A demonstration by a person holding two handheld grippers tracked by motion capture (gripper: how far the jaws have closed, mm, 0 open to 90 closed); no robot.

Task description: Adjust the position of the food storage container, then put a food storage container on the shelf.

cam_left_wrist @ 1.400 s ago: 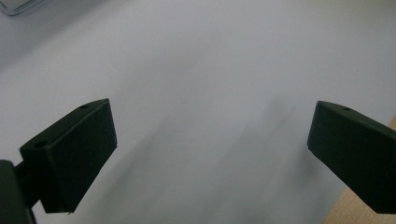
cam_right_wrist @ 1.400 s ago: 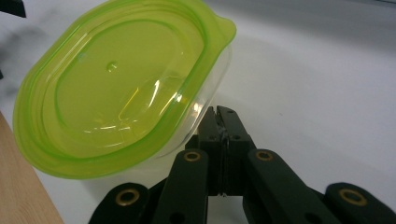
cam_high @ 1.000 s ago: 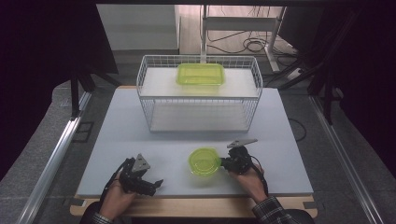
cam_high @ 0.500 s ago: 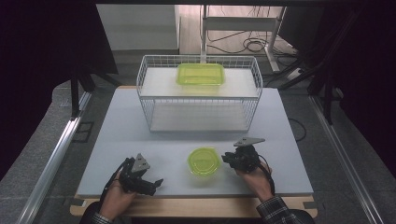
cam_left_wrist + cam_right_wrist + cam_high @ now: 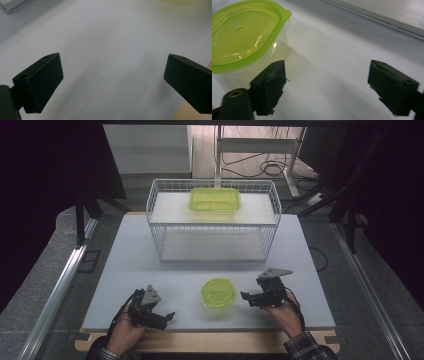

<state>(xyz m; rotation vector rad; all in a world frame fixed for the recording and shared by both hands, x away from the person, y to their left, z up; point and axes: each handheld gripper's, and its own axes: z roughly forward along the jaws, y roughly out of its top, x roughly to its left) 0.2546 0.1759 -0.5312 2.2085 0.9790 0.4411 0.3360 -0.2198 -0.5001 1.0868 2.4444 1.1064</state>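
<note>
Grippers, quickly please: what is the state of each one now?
Left gripper: open, holding nothing.
Right gripper: jaws have just been opening, nothing between them; the round container stands beside it.

No readable text, labels, brands or numbers on anything.

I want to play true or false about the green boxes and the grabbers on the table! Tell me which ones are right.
1. The round green-lidded container sits on the white table. True.
2. The right gripper squeezes the round container. False: its jaws are open and apart from it, having just been opening.
3. A rectangular green container lies on top of the wire rack. True.
4. The left gripper holds a lid. False: its jaws are open with nothing between them.
5. The round container has no lid. False: a green lid is on it.
</note>
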